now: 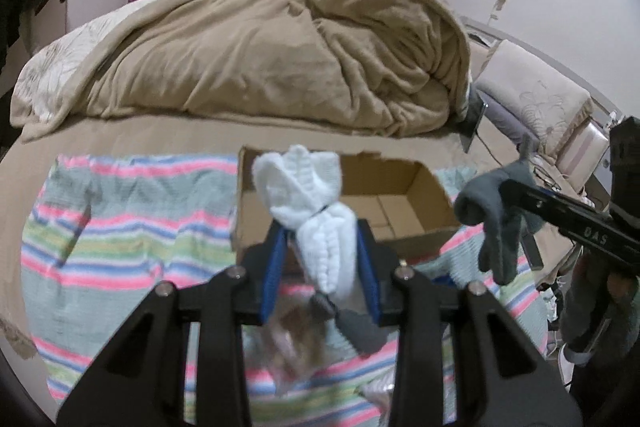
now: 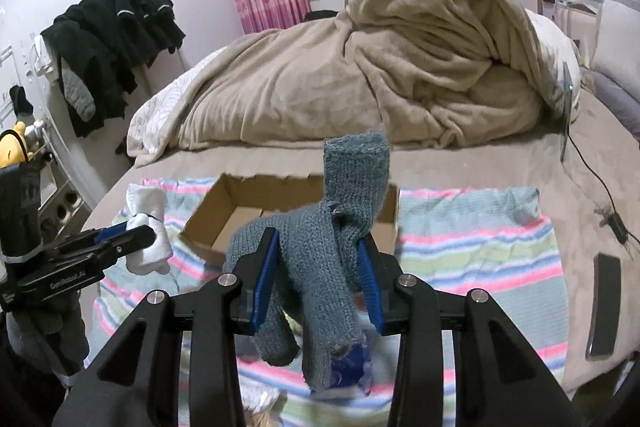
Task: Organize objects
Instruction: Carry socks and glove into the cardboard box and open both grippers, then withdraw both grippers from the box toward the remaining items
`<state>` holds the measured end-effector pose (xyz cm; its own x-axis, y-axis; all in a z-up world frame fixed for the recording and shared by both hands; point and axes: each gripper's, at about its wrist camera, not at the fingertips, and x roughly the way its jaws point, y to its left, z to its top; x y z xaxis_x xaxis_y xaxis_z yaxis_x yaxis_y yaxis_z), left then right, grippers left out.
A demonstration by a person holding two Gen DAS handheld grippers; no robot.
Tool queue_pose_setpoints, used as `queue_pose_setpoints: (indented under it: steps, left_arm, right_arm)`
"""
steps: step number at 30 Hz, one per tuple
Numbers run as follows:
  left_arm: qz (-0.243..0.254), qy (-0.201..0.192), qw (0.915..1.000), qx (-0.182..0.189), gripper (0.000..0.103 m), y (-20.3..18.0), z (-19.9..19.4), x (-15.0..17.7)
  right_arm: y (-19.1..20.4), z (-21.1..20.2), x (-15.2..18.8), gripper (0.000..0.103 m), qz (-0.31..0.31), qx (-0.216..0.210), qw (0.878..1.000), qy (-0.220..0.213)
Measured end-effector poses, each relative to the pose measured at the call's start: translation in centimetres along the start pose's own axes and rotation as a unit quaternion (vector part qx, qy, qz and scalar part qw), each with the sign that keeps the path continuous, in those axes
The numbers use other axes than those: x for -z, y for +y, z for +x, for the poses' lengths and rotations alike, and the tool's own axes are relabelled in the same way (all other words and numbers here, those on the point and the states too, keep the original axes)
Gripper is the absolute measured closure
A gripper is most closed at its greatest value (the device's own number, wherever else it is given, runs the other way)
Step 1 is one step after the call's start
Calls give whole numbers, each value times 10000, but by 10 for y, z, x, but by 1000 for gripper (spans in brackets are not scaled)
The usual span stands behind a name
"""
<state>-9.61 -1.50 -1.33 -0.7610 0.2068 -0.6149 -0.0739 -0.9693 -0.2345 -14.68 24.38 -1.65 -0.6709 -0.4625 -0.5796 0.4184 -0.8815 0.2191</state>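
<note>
Your left gripper (image 1: 320,247) is clamped on white socks (image 1: 310,211), held above the box's (image 1: 400,211) near edge. Your right gripper (image 2: 318,267) pinches grey socks (image 2: 332,247), also raised before the box on the striped towel (image 2: 472,255).

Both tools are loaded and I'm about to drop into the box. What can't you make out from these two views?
- Cardboard box floor: left wrist view, partly behind white socks; right wrist view, behind grey-blue socks.
- Items under the left tool: blurred, unidentifiable.
- Items under the right tool: hidden by socks, blurred.
</note>
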Motion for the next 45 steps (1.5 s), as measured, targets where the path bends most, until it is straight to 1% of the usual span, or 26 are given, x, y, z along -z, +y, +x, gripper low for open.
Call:
queue_pose_setpoints:
  steps: [4, 7, 13, 17, 22, 26, 30, 31, 33, 34, 38, 45]
  left_arm:
    - [121, -32, 9999, 60, 68, -8, 15, -14]
    - [181, 42, 9998, 122, 68, -13, 33, -19]
    - [191, 368, 9987, 296, 68, -21, 80, -19]
    - [235, 589, 9973, 368, 68, -23, 109, -16]
    - [274, 972, 9940, 428, 68, -23, 140, -5]
    - [265, 1223, 9911, 449, 66, -24, 153, 3]
    - [253, 1244, 9912, 375, 61, -25, 151, 1]
    - [242, 1241, 9914, 333, 57, -24, 149, 1]
    - [214, 1210, 9921, 264, 46, -23, 144, -1]
    - [167, 1176, 9925, 275, 42, -21, 140, -3]
    - [132, 1019, 9944, 243, 39, -17, 118, -7]
    - [73, 770, 9969, 168, 39, -14, 70, -6]
  right_arm:
    - [-10, 15, -10, 62, 48, -50, 10000, -11]
    - [-14, 30, -15, 62, 41, -66, 10000, 36]
    - [-21, 70, -18, 62, 80, -139, 9996, 228]
    - [-27, 96, -13, 62, 158, -163, 9989, 402]
    - [-31, 121, -4, 62, 206, -145, 9977, 622]
    - [-33, 135, 3, 61, 169, -39, 9971, 747]
    - [-31, 132, 3, 60, 125, 40, 9972, 742]
    - [-31, 130, 2, 59, 121, 88, 9972, 732]
    - [-31, 125, 0, 51, 167, 125, 9975, 678]
    - [-32, 118, -1, 50, 210, 125, 9978, 610]
    - [-29, 94, -6, 42, 198, 166, 9987, 428]
    - [-14, 54, -7, 40, 85, 238, 9993, 262]
